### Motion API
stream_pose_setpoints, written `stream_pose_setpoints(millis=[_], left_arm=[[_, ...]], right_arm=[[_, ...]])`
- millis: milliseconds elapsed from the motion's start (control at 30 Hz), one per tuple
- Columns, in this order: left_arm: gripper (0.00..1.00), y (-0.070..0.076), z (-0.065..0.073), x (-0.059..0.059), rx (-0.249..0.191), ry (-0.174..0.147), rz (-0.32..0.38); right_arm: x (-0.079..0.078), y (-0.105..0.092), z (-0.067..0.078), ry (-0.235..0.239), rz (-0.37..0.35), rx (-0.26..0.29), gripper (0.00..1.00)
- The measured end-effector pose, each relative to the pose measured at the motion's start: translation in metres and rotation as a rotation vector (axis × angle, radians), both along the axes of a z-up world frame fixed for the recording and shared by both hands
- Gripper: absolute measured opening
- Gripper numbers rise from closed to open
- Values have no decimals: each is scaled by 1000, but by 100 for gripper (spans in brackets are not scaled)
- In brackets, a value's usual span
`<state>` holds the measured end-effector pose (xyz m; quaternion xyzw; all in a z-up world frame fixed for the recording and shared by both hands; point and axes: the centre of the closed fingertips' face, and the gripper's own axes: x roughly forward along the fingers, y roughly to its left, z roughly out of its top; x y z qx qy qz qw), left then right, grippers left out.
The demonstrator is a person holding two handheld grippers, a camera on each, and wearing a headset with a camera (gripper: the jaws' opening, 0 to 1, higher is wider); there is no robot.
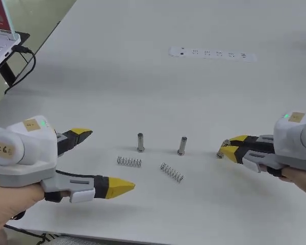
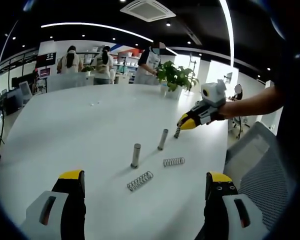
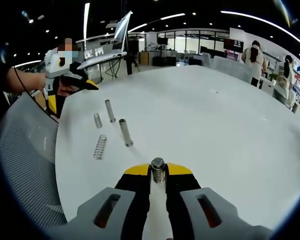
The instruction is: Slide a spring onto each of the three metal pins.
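Right side: right gripper [image 1: 225,149] clamped on sprung pin [image 3: 158,170] | left gripper [image 1: 108,159] wide apart, empty | Risk: sprung pin likely topples if released tilted; loose springs [image 1: 129,162] roll if nudged.

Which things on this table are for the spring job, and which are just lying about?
Job: two standing pins; two loose springs; pin with spring in right tongs.
Lying about: power strip; laptop.

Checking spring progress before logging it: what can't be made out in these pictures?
- Right gripper view: the right gripper's shut jaws hide the held pin's lower part and how far its spring reaches.
- Head view: same pin, too small.
- Head view: laptop cut off by the left edge.
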<state>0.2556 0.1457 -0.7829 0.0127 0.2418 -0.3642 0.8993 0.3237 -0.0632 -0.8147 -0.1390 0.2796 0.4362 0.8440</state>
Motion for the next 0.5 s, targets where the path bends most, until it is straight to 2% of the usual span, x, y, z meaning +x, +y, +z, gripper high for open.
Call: stream_pose_setpoints(millis=[267, 367, 500], left_arm=[[98, 1, 0, -1, 0, 1, 0], [98, 1, 0, -1, 2, 0, 0], [98, 2, 0, -1, 1, 0, 2]], right_arm=[[-4, 1, 0, 24, -1, -1, 11], [-3, 2, 2, 14, -5, 7, 16], [-2, 4, 4, 15, -4, 8, 16]])
